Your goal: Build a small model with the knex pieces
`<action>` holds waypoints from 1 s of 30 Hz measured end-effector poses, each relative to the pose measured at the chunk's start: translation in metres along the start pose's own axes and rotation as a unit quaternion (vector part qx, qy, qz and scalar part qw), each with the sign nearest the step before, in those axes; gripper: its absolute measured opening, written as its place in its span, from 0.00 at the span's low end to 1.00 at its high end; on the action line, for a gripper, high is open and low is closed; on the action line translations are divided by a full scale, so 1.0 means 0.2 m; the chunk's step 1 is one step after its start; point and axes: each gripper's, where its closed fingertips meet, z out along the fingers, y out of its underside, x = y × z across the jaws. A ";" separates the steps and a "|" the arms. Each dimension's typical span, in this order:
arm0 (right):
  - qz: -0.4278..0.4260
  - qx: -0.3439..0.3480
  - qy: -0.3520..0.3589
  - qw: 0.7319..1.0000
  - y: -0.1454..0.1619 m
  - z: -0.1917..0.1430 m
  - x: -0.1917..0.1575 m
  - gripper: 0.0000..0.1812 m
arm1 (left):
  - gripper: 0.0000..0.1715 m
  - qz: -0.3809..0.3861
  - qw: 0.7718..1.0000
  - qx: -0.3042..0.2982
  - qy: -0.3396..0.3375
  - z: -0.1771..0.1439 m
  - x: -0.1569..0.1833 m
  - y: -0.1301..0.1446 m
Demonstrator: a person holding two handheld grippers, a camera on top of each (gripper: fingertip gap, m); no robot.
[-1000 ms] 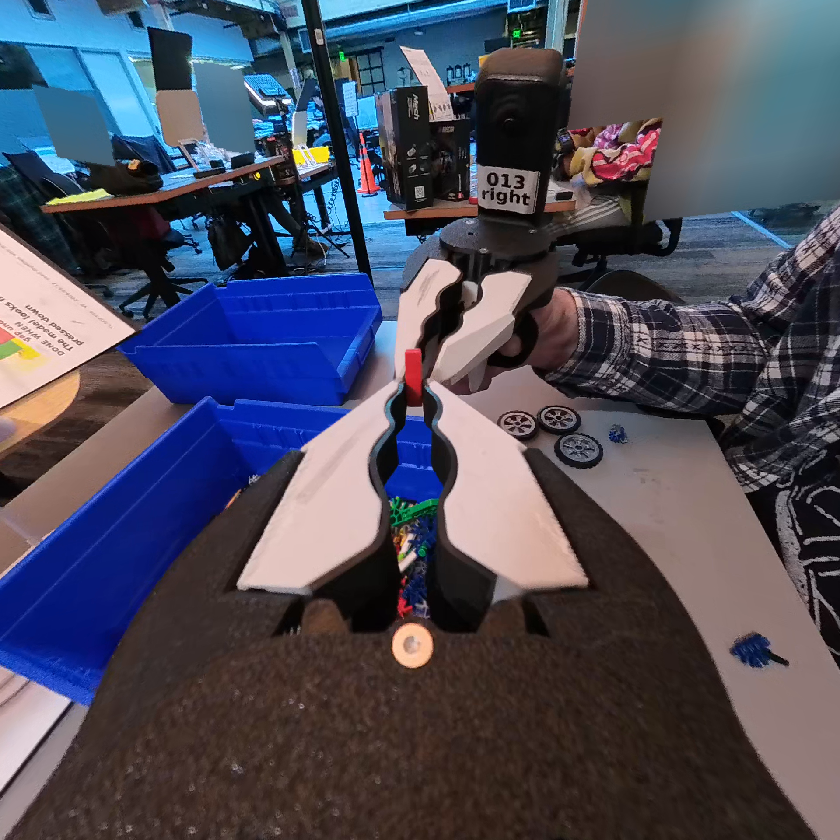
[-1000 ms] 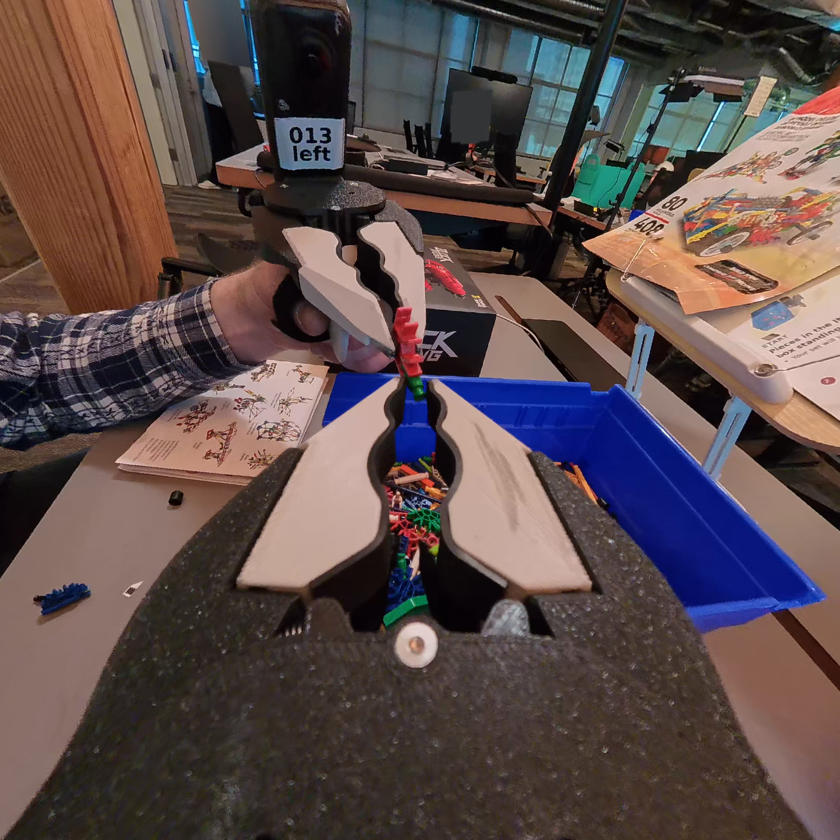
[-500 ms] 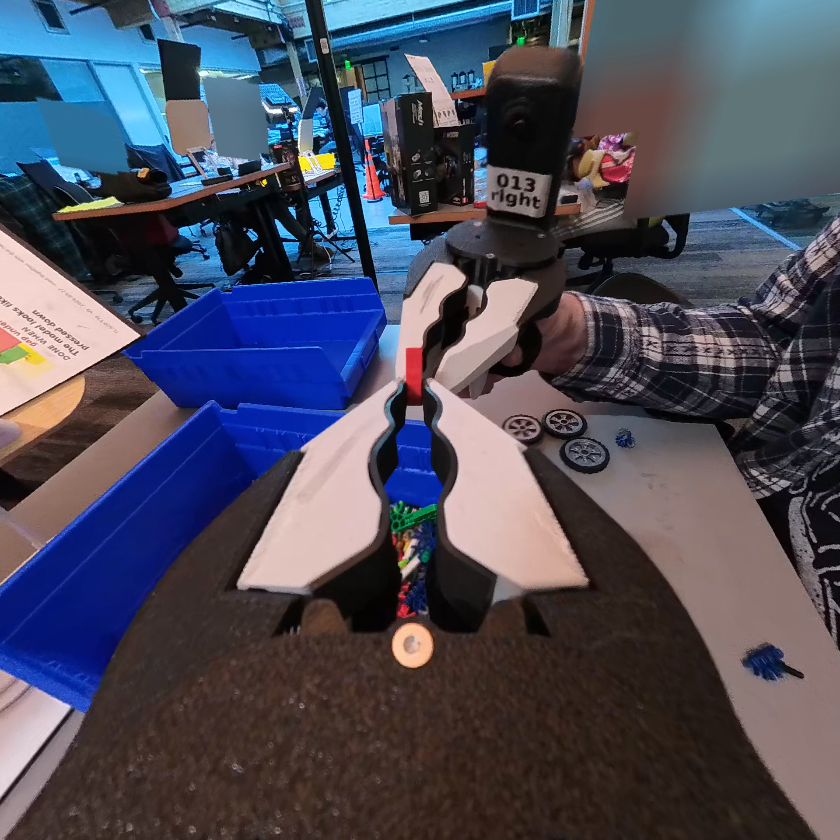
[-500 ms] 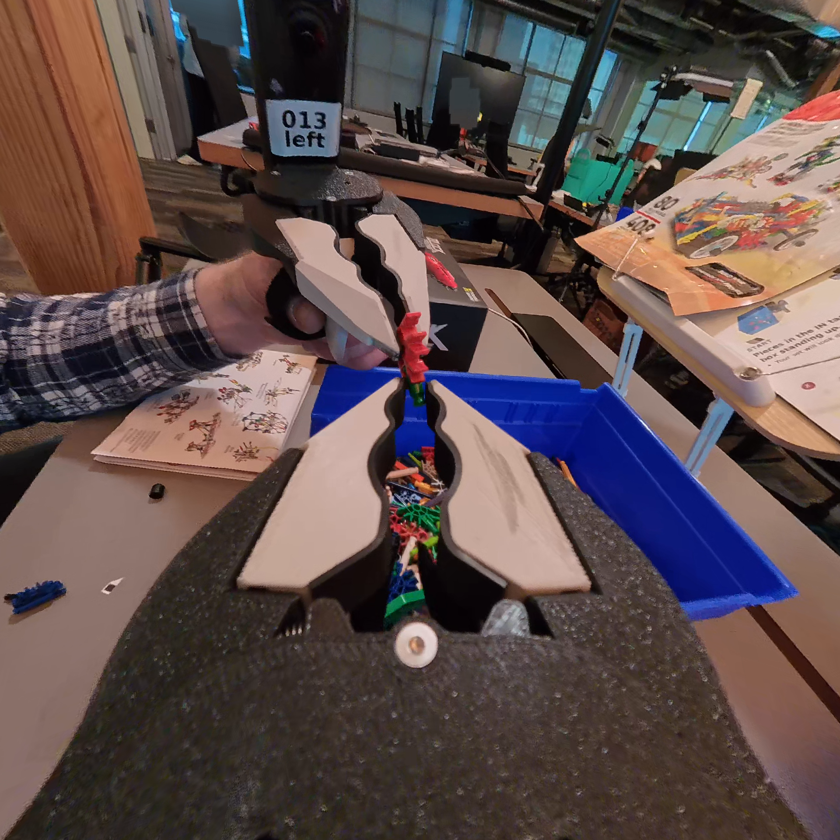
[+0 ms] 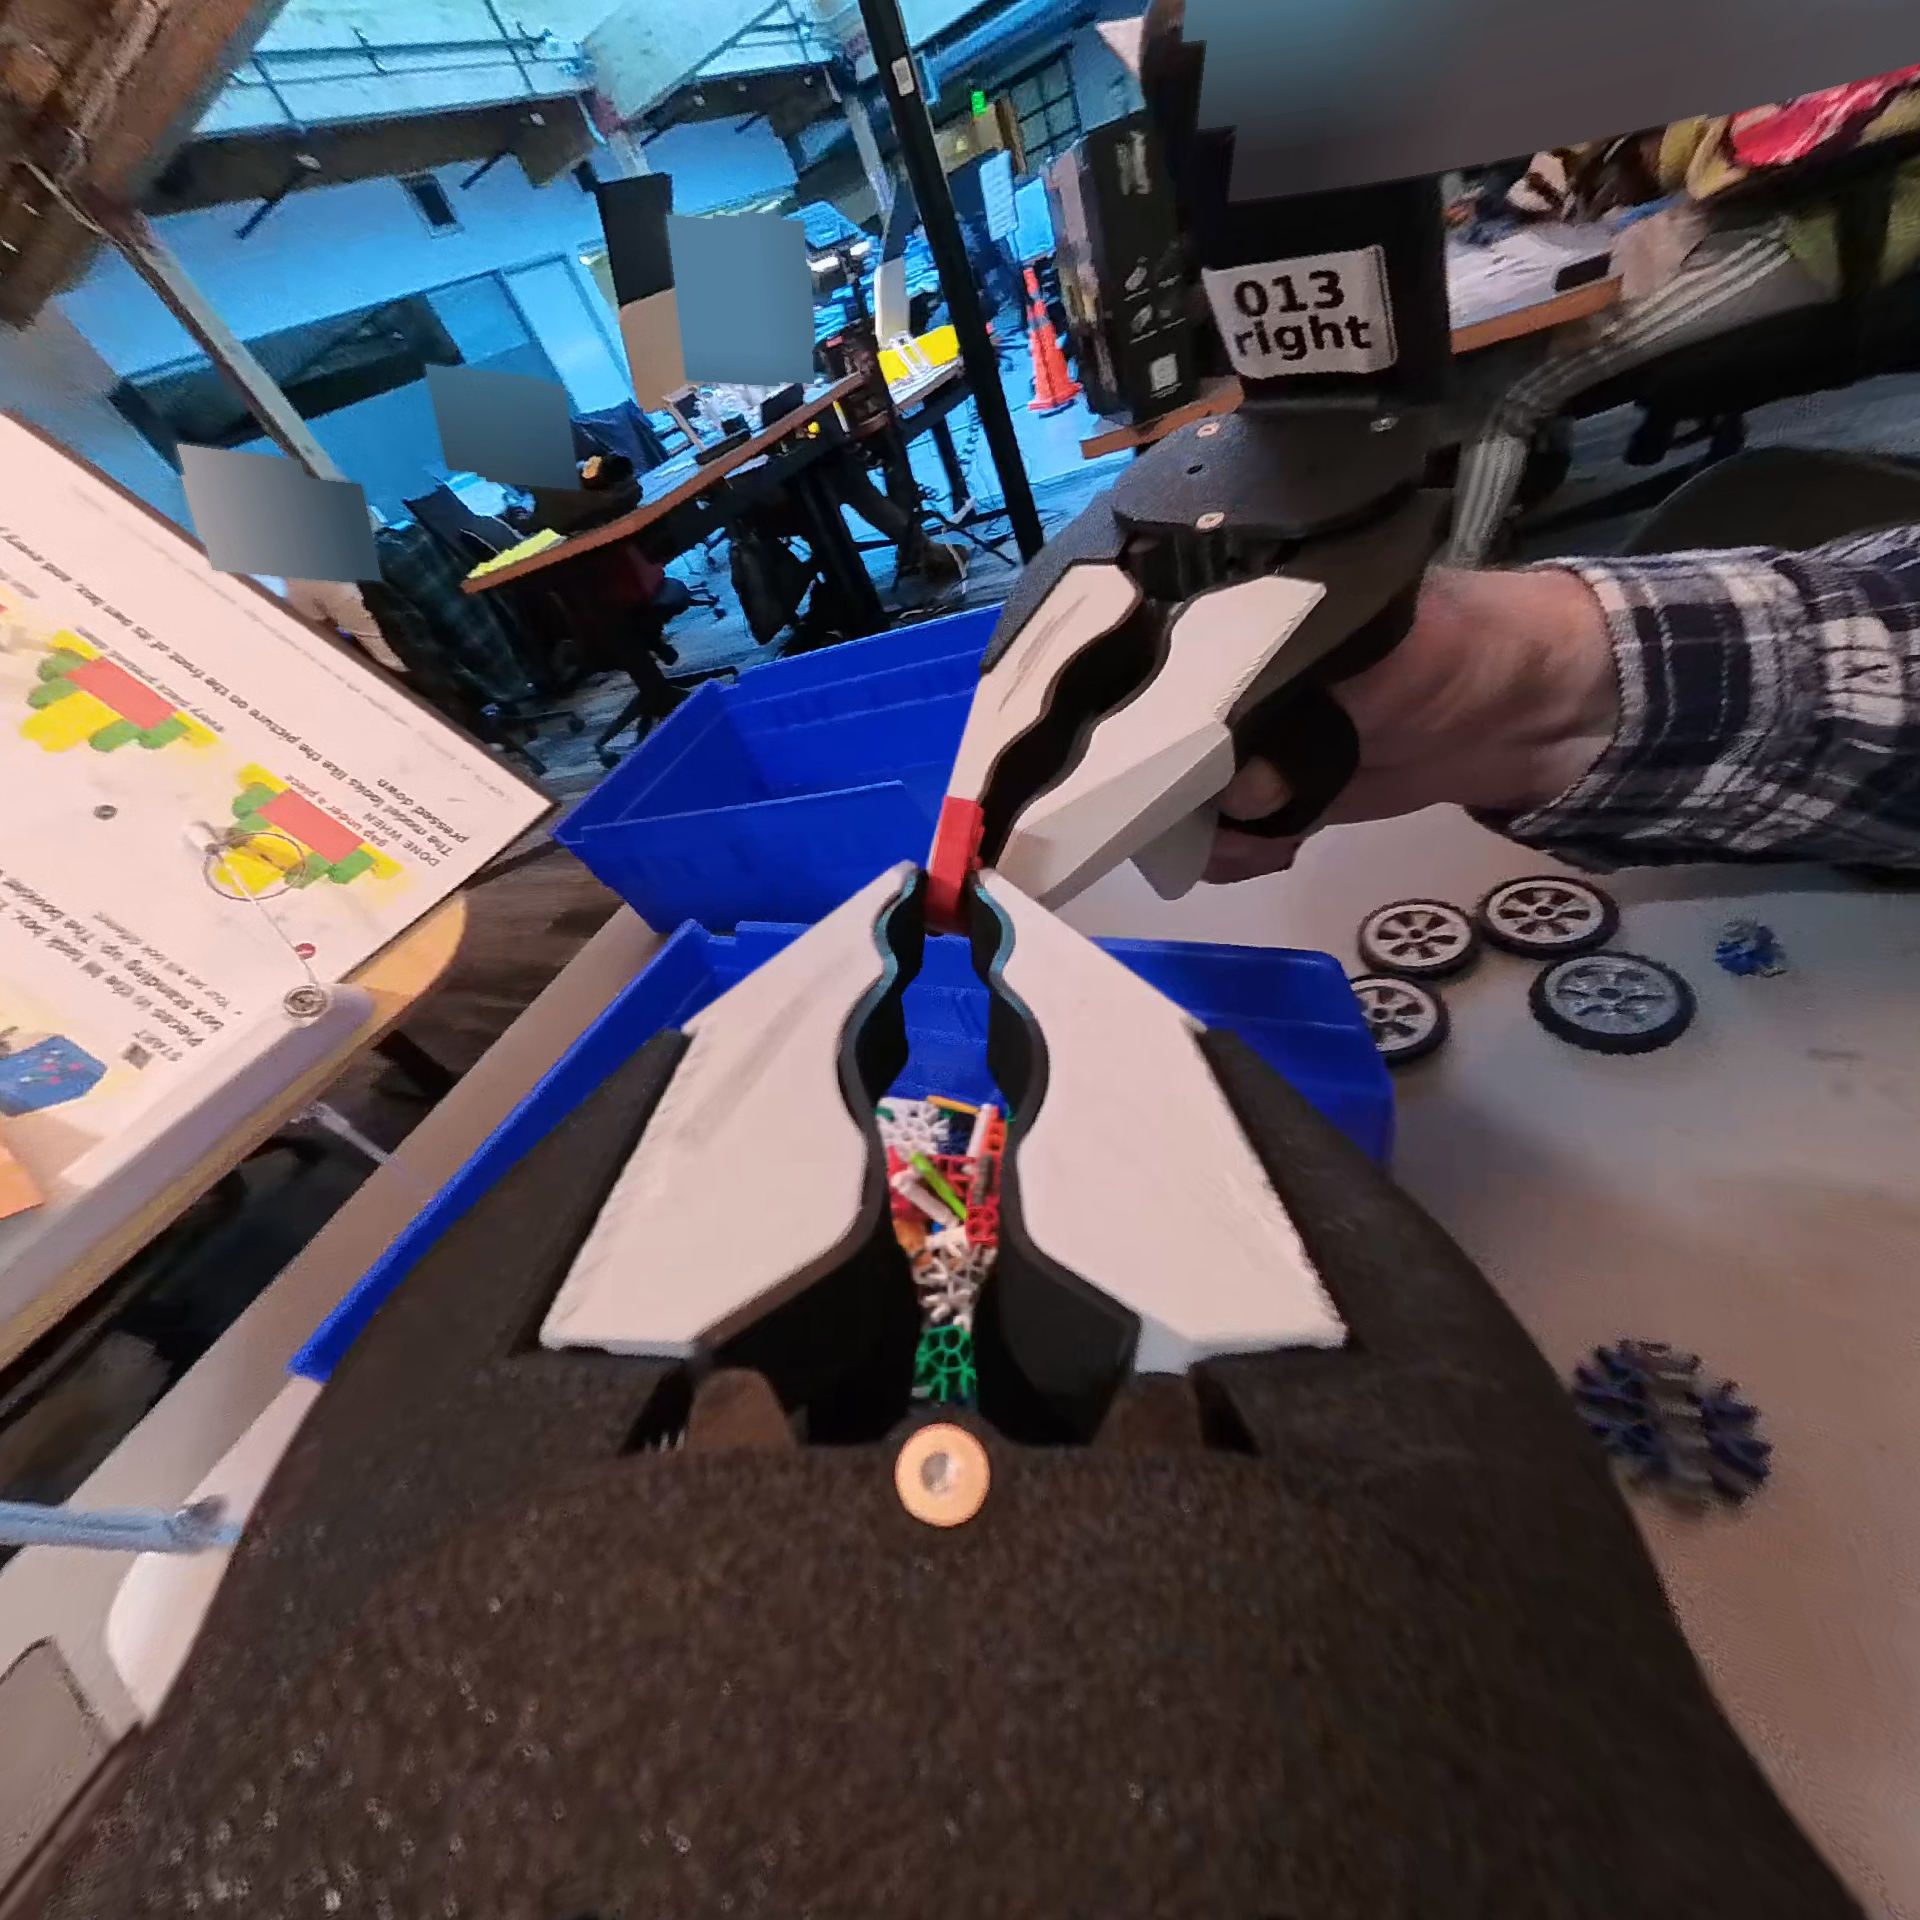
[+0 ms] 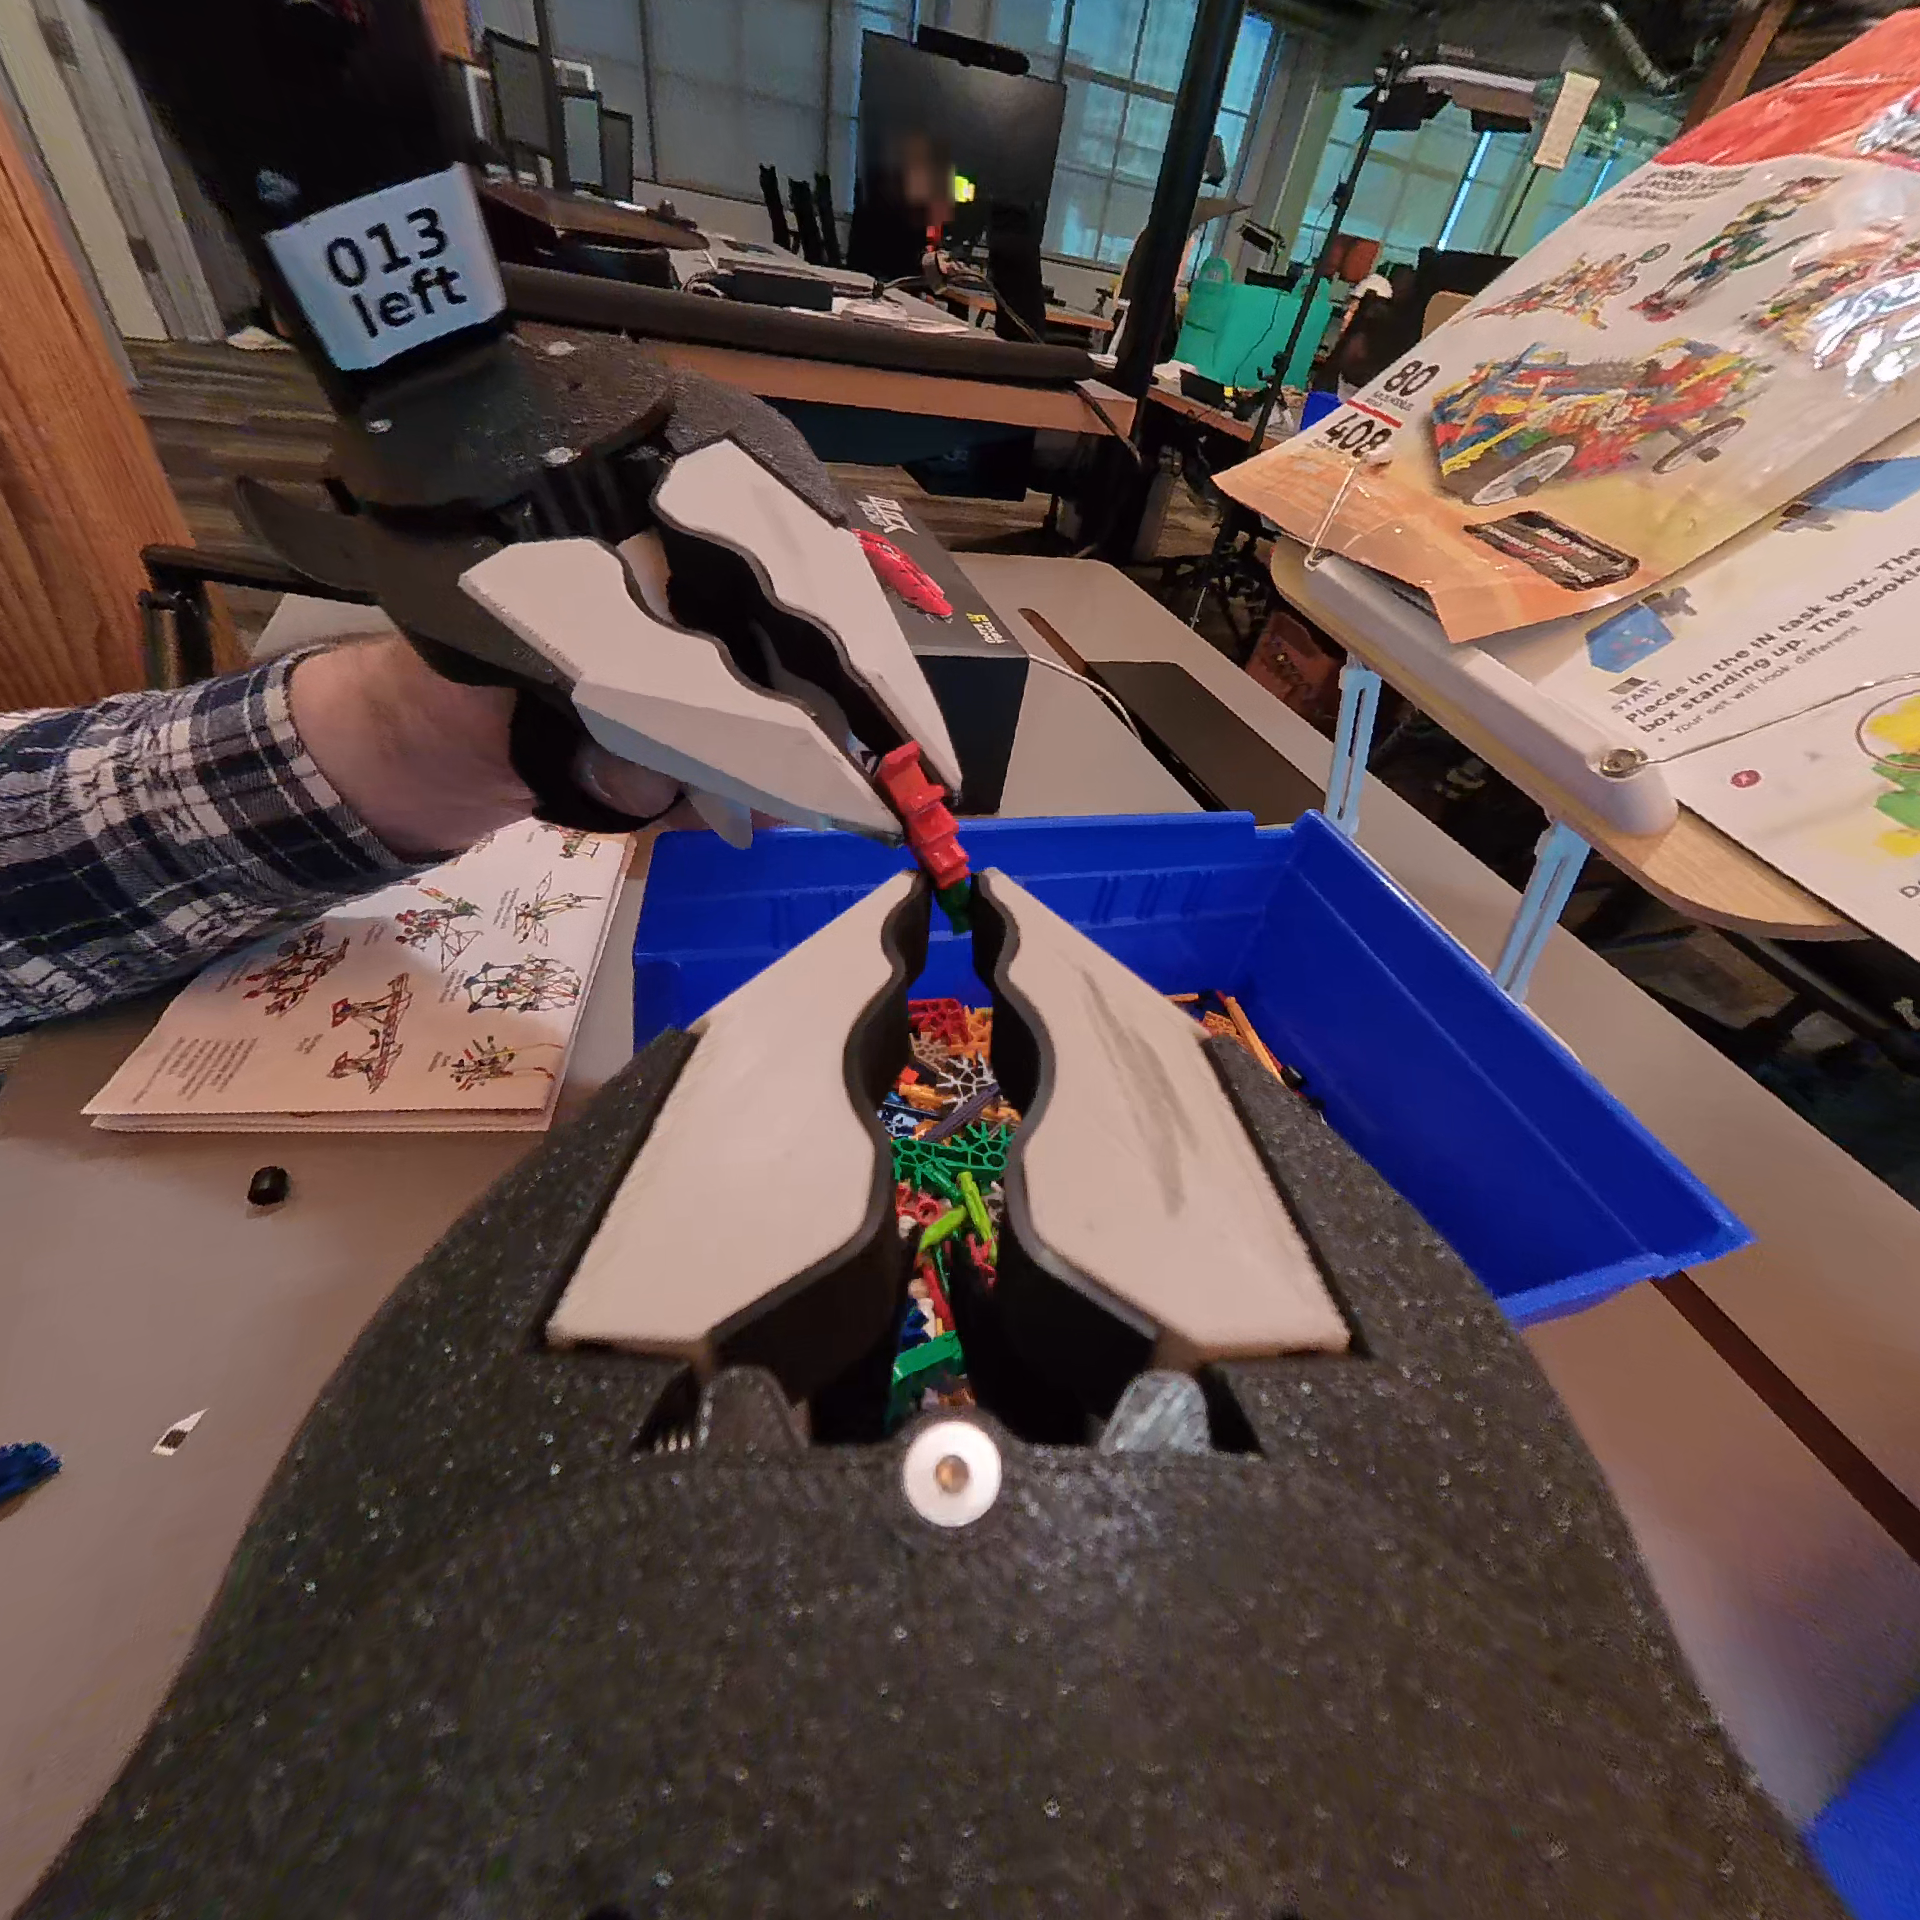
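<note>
Where the left wrist view looks along its own fingers, the left tool [image 5: 948,902] is clamped on a small red toothed plastic connector [image 5: 954,868], directly ahead, long axis roughly upright. The right tool [image 5: 985,847], held by a hand [image 5: 1455,717], meets its top. Below lies a blue plastic bin [image 5: 1226,997].

In the right wrist view, the right tool [image 6: 951,902] pinches a small green plastic piece [image 6: 956,904] under that connector [image 6: 923,816]. Both carry white printed labels; an illustrated booklet [image 6: 364,997] rests on the grey surface [image 6: 208,1299].
</note>
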 end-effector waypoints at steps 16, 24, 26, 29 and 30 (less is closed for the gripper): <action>0.038 0.030 0.044 0.998 -0.03 0.00 0.07 0.03 | 0.03 0.084 0.992 -0.009 -0.098 0.02 -0.05 -0.02; 0.055 0.028 0.062 0.996 -0.01 0.01 0.10 0.02 | 0.03 0.116 0.984 -0.023 -0.130 0.04 -0.06 0.00; 0.060 0.028 0.066 0.996 -0.01 0.01 0.10 0.02 | 0.02 0.122 0.982 -0.026 -0.139 0.05 -0.07 0.00; 0.063 0.025 0.076 0.995 0.00 0.01 0.11 0.02 | 0.03 0.130 0.980 -0.032 -0.150 0.06 -0.07 0.01; 0.065 0.024 0.078 0.994 0.00 0.01 0.12 0.02 | 0.02 0.134 0.978 -0.035 -0.154 0.06 -0.07 0.02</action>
